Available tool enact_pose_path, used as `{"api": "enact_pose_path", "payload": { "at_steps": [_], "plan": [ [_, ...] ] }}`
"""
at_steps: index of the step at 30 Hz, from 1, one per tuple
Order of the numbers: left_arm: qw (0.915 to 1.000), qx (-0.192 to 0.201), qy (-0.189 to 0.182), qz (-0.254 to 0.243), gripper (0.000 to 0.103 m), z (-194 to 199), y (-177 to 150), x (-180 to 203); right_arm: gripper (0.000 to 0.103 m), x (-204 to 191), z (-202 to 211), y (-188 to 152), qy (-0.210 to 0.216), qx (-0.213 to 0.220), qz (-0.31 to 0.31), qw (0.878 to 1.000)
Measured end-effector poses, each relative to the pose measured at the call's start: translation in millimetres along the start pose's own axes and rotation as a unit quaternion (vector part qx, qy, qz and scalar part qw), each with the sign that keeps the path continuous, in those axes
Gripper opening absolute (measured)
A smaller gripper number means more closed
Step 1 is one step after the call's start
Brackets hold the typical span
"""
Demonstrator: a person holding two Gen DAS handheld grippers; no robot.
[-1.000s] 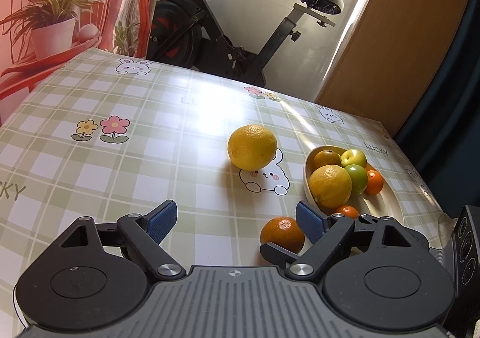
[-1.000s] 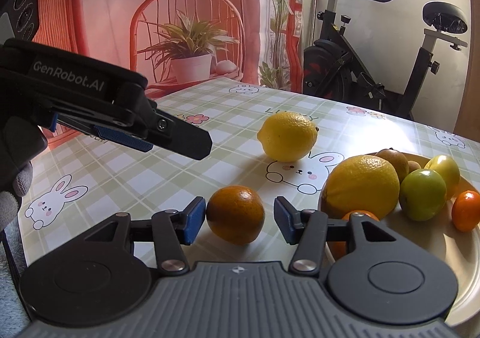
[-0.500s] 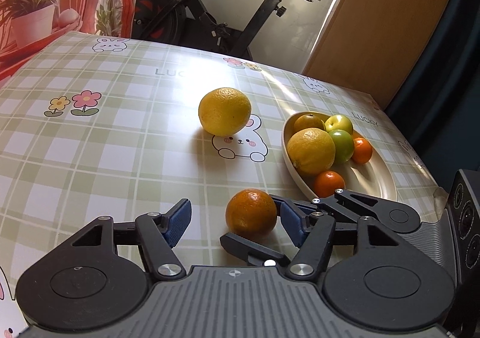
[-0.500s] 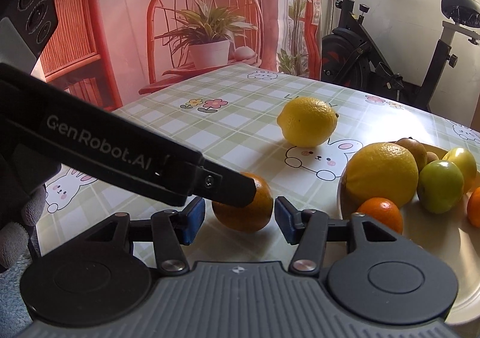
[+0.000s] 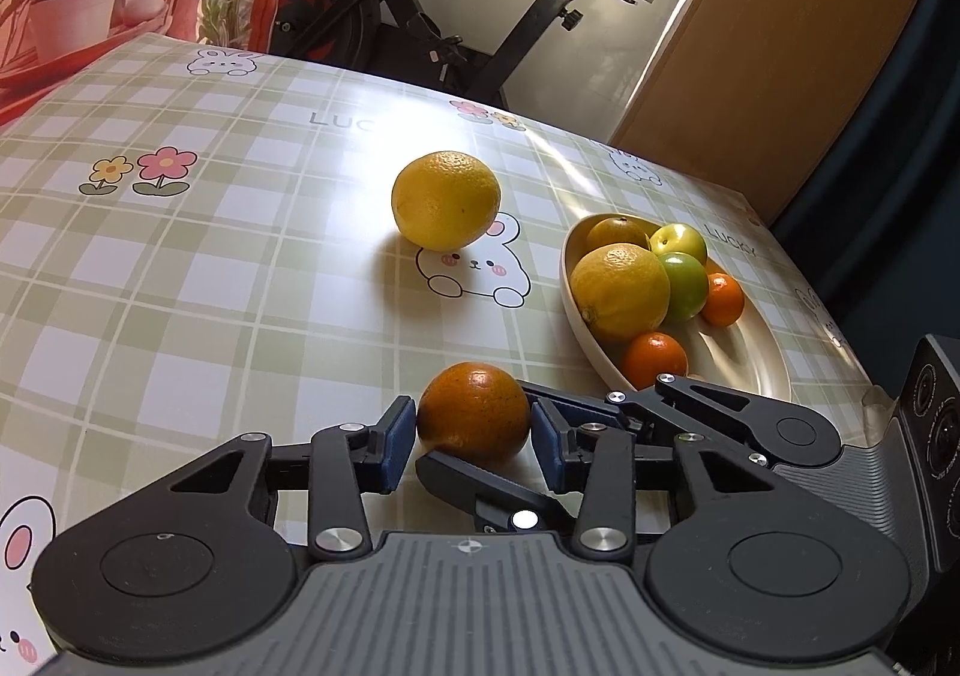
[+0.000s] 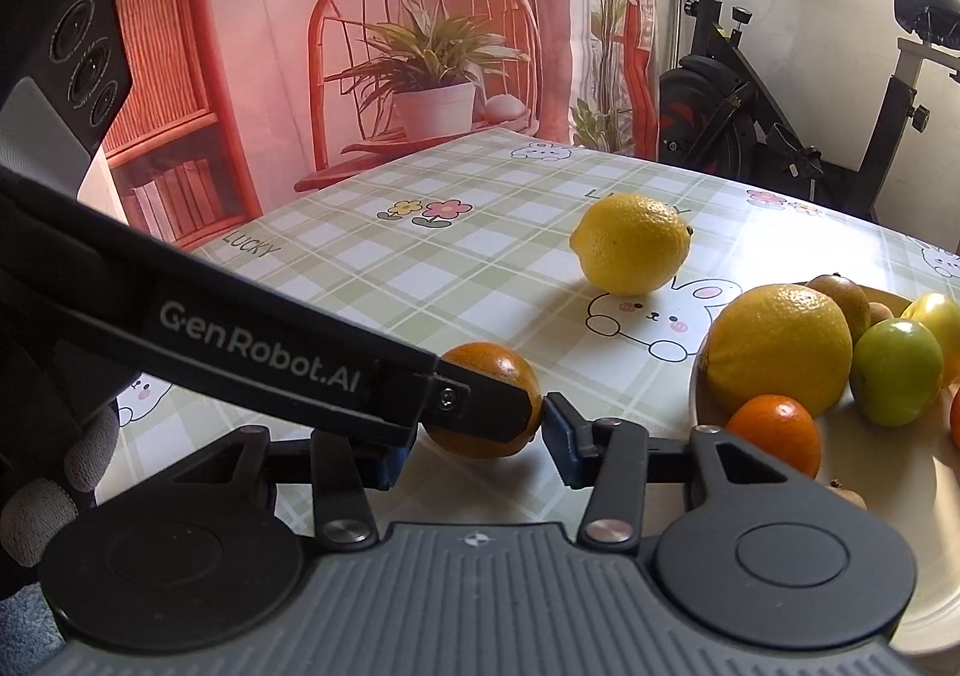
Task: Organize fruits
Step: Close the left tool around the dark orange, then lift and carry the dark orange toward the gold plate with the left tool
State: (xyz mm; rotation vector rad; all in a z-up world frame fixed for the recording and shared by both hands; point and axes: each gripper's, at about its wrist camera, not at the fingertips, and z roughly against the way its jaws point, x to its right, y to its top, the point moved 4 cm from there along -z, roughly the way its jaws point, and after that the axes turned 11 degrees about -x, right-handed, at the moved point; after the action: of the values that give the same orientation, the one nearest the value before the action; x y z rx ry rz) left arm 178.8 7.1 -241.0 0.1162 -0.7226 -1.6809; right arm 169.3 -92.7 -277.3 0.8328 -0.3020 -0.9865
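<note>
An orange (image 5: pixel 474 413) on the checked tablecloth (image 5: pixel 180 280) is pinched between the pads of the left gripper (image 5: pixel 473 439). The right gripper (image 6: pixel 468 439) is also closed around it (from the other side). A fruit-filled plate (image 5: pixel 750 364) sits just beside.

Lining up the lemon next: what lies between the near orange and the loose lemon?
Between orange and lemon, only bare tablecloth with a printed rabbit; left wrist view shows it.
</note>
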Motion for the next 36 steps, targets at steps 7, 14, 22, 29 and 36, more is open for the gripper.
{"api": "enact_pose_path", "payload": {
  "at_steps": [7,14,22,29,36],
  "plan": [
    [1.0000,0.006,-0.003,0.006,0.044,1,-3,-2,0.049,-2,-3,2,0.000,-0.008,0.000,1.000],
    [0.9999,0.009,0.003,-0.004,0.044,1,-5,1,0.049,-2,-6,3,-0.004,-0.013,0.001,1.000],
    [0.9999,0.014,0.005,-0.008,0.044,2,-7,1,0.049,-2,-6,2,-0.005,-0.013,0.001,1.000],
    [0.9998,0.017,0.007,-0.012,0.044,2,-8,1,0.047,-3,-3,3,-0.005,-0.008,0.004,1.000],
    [0.9981,0.038,0.019,-0.046,0.044,10,-2,17,0.047,4,11,2,-0.007,0.033,-0.015,0.999]
  ]
}}
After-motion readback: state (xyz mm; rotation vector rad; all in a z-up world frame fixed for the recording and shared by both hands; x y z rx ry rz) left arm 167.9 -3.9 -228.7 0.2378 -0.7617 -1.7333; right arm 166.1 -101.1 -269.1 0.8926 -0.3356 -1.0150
